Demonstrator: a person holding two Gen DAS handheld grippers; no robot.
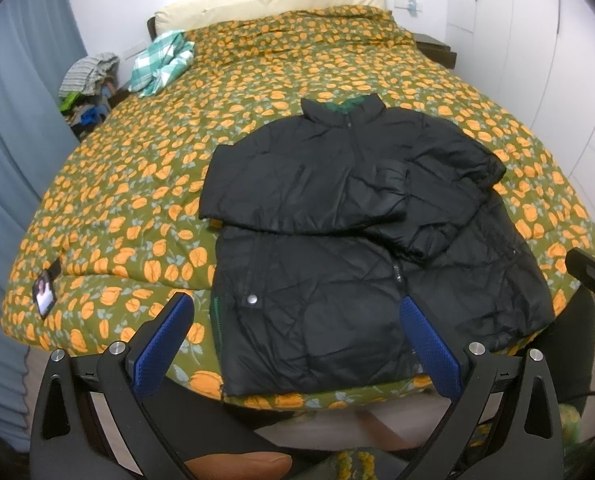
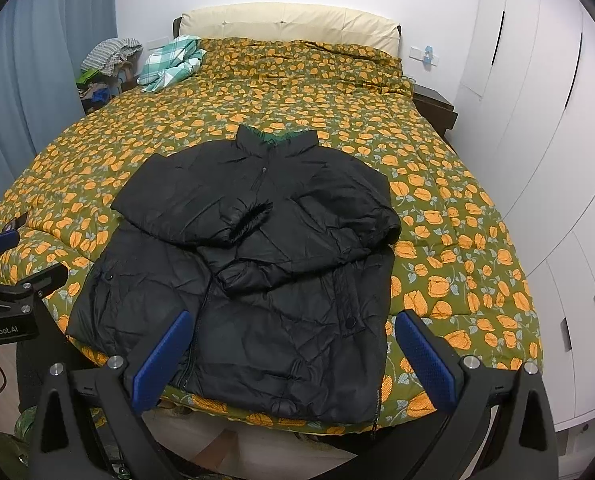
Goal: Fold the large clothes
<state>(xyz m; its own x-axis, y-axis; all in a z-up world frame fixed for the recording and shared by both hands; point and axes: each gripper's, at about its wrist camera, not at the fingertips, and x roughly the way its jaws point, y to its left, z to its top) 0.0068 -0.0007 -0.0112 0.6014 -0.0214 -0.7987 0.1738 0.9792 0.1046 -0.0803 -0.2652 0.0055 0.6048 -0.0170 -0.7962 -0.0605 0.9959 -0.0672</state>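
**Slippery hem, loose sleeves: where the fold could fail**

The left gripper point(image 1: 295, 336) hangs with its blue pads spread wide, holding nothing, above the near left part of the hem. The right gripper point(image 2: 293, 354) is likewise spread apart and empty, over the hem's right half. Between and beyond them lies the black puffer jacket point(image 1: 337, 240), front up at the foot of the bed, collar pointing to the headboard point(image 2: 289, 24), both sleeves already crossed over the chest on the orange-flowered duvet point(image 1: 137, 160).

The likely next move is lifting the hem toward the collar. The shiny shell looks slick, so a shallow pinch could slip free. Uneven lifting could skew the fold, and the loosely laid sleeves may slide out. The hem sits near the mattress edge, so a tug backward might drag it off.
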